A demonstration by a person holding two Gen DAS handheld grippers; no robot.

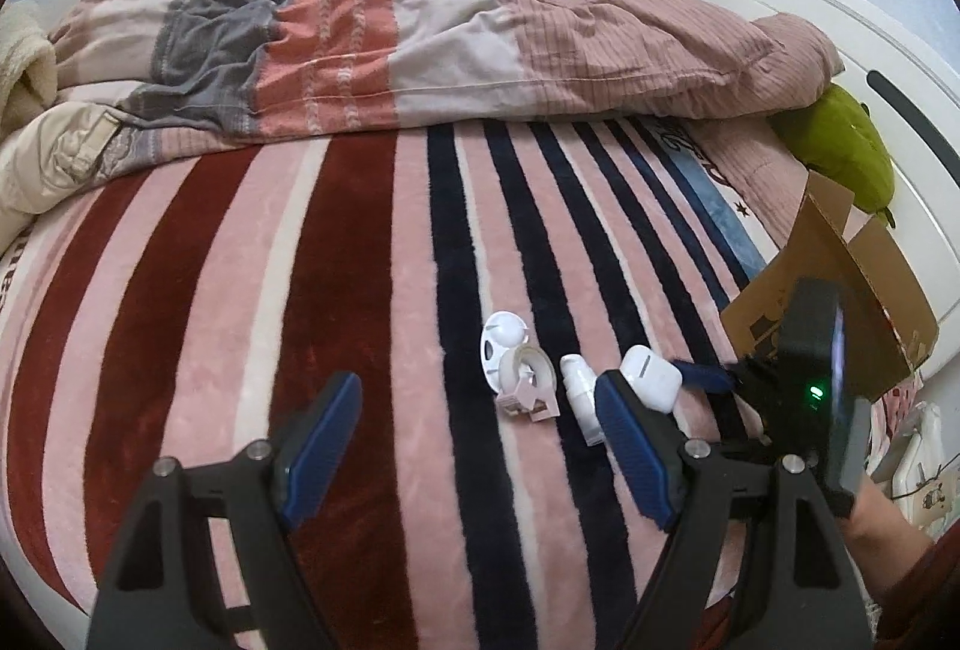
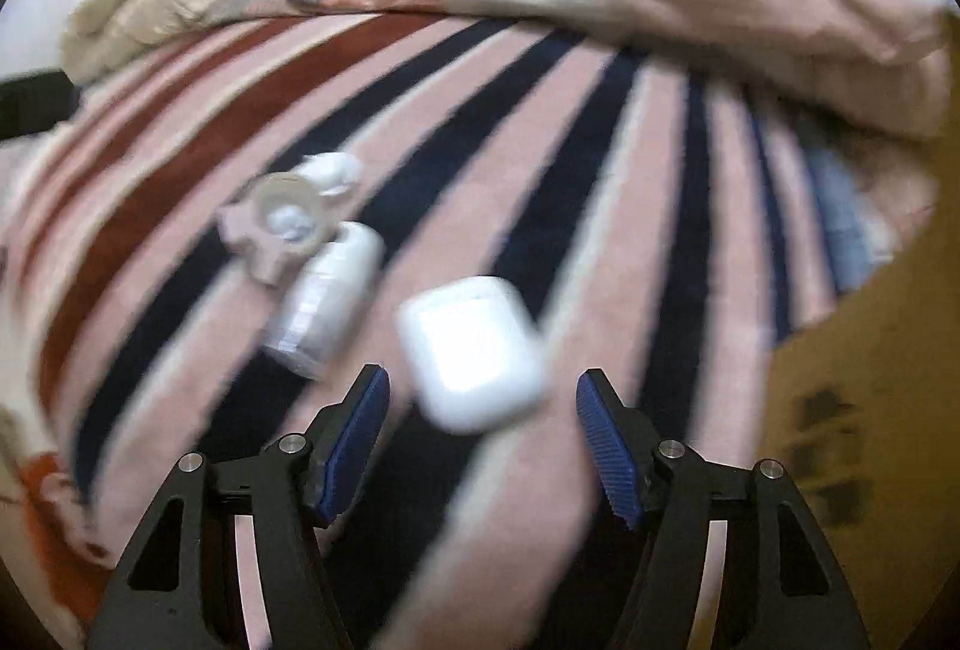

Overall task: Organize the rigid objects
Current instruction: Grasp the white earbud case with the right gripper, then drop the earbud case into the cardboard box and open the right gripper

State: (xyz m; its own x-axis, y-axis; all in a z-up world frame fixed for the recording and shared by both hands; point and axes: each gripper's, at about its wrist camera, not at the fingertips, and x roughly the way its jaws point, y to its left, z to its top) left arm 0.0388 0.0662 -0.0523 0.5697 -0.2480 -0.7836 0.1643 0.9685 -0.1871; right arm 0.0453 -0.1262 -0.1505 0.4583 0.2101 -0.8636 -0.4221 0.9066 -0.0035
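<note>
A white earbud case lies on the striped blanket. Left of it lie a small white bottle, a pink tape dispenser and a white round item. My left gripper is open and empty, above the blanket in front of these things. My right gripper is open, its fingers either side of the near end of the earbud case; the view is blurred. The right gripper's body shows in the left wrist view.
An open cardboard box stands at the right on the bed. A rumpled quilt lies across the far side. A green plush toy rests by the white headboard. Cluttered shelves stand beyond.
</note>
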